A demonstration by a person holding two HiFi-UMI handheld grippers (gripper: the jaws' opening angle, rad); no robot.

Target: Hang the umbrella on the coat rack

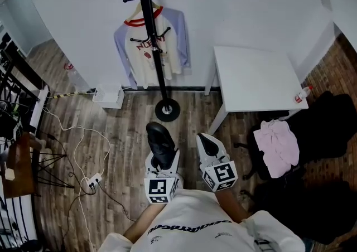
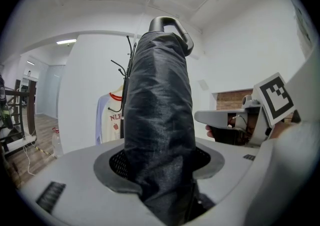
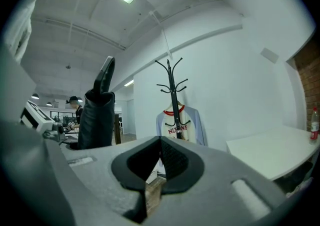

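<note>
Left tool [image 2: 160, 166] tight around black umbrella [image 2: 157, 95]

The room is bright, with soft, even light from a ceiling light [image 2: 66, 42] and others overhead. Shadows on the white wall [image 1: 251, 5] are faint. The umbrella [image 2: 157, 120] cloth shines a little. Both gripper views are round, with black corners and bent lines near the edges. The closest parts look blurry.
</note>
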